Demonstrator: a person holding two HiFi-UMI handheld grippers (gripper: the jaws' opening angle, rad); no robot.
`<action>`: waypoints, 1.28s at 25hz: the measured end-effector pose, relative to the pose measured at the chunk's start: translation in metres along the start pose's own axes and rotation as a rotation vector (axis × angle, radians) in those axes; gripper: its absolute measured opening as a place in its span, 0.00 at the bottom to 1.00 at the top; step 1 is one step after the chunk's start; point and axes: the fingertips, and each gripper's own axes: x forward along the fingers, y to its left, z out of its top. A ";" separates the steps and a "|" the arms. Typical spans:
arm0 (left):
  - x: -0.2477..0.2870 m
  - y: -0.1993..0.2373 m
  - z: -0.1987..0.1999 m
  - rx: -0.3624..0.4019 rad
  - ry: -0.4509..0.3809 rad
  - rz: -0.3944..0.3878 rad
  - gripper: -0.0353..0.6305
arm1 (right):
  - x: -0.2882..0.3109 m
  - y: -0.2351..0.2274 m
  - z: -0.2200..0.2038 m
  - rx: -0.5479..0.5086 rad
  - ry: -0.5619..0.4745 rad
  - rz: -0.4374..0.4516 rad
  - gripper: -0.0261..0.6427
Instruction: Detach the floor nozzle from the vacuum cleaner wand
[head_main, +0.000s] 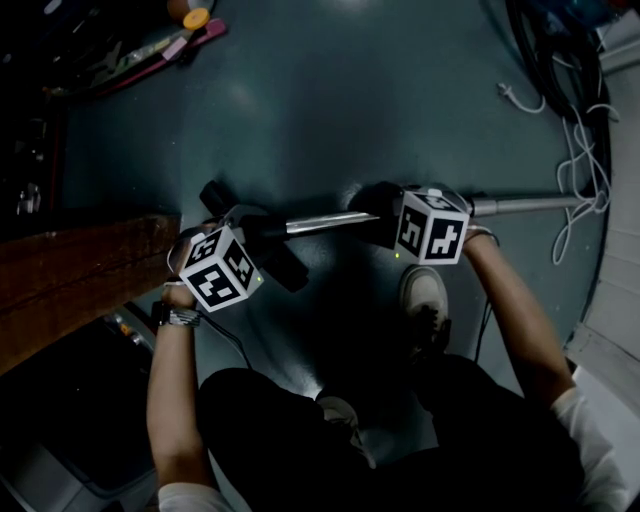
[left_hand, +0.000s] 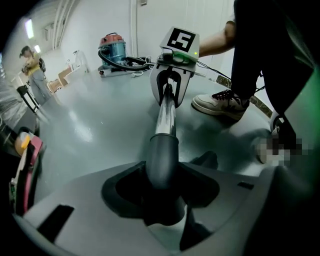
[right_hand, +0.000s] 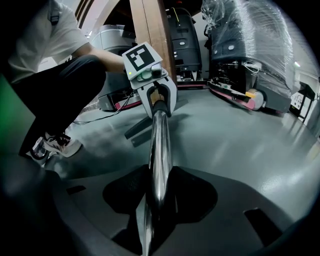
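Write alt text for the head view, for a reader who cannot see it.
Seen from above, a person grips a chrome vacuum wand with both tools above a dark floor: the left tool is shut on the dark sleeve next to the floor nozzle, the right tool on the wand's bare metal.

Right hand-held gripper clamped on chrome wand; left hand-held gripper grips wand's far end, floor nozzle beyond.

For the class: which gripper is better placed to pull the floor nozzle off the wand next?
Left. The left gripper has its jaws shut on the dark nozzle neck where the wand enters; the right gripper clamps bare wand, probably best for bracing.
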 end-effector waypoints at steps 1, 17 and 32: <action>0.000 -0.001 0.000 -0.009 0.002 -0.021 0.33 | 0.000 0.001 0.000 -0.002 -0.003 0.002 0.28; -0.002 -0.015 0.000 -0.086 0.013 -0.317 0.32 | 0.002 0.009 -0.003 -0.068 0.079 -0.026 0.28; 0.002 -0.004 -0.004 0.111 -0.002 0.087 0.32 | 0.005 0.009 -0.008 -0.017 0.054 0.025 0.28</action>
